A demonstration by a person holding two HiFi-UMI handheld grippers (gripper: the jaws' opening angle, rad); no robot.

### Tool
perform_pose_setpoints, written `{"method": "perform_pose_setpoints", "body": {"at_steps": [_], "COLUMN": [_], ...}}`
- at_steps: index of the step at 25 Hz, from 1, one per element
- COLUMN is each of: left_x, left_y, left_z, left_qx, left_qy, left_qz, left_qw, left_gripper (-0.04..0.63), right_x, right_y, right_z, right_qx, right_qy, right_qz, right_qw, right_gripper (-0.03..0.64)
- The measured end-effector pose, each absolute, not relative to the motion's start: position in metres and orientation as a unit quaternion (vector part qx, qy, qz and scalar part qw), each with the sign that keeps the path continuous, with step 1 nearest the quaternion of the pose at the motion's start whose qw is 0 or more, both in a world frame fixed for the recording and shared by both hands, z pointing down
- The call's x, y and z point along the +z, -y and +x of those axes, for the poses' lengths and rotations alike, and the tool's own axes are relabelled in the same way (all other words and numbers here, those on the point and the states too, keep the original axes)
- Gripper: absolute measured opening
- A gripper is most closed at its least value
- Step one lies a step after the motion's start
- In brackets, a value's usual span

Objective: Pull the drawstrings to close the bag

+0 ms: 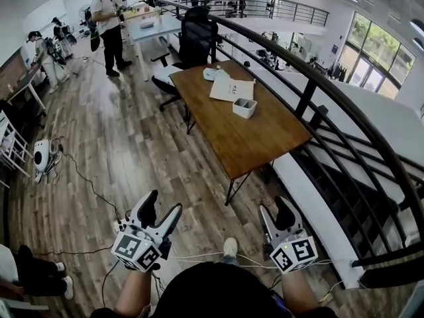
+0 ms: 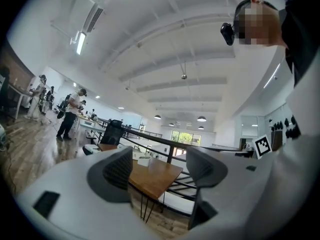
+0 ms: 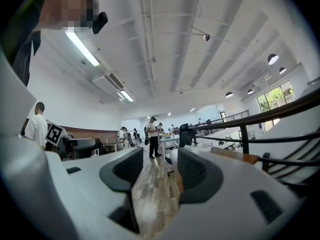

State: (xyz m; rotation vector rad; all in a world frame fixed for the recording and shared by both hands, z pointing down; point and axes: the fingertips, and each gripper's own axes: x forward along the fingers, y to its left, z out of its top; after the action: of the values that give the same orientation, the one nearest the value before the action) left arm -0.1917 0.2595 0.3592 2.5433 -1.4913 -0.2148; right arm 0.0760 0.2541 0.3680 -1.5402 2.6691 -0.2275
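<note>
A flat white bag [image 1: 232,89] lies at the far end of a brown wooden table [image 1: 245,138], with a small white box [image 1: 244,107] in front of it and another white item [image 1: 215,73] behind it. Both grippers hang low over the wood floor, well short of the table. My left gripper [image 1: 161,212] is open with nothing between its jaws; in the left gripper view [image 2: 160,166] the table [image 2: 155,176] shows through the gap. My right gripper [image 1: 275,214] is also open and holds nothing; in the right gripper view [image 3: 155,173] only floor shows between its jaws.
A black railing [image 1: 318,78] runs along the table's right side, with a drop beyond it. A black office chair [image 1: 197,35] stands at the table's far end. People [image 1: 109,25] stand at the back left. Cables and a white device [image 1: 42,156] lie on the floor at left.
</note>
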Motion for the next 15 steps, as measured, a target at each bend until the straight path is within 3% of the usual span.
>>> {"method": "perform_pose_setpoints", "body": {"at_steps": [15], "left_x": [0.350], "left_y": [-0.150], "left_z": [-0.123], "left_qx": [-0.078], "left_qy": [0.550], "left_qz": [0.827], "left_qw": [0.085], "left_gripper": [0.325], "right_x": [0.367], "right_y": [-0.118], "right_z": [0.139], "right_qx": [-0.090], "right_qy": [-0.890], "right_qz": [-0.445], "right_qw": [0.038], "right_gripper": [0.199]}}
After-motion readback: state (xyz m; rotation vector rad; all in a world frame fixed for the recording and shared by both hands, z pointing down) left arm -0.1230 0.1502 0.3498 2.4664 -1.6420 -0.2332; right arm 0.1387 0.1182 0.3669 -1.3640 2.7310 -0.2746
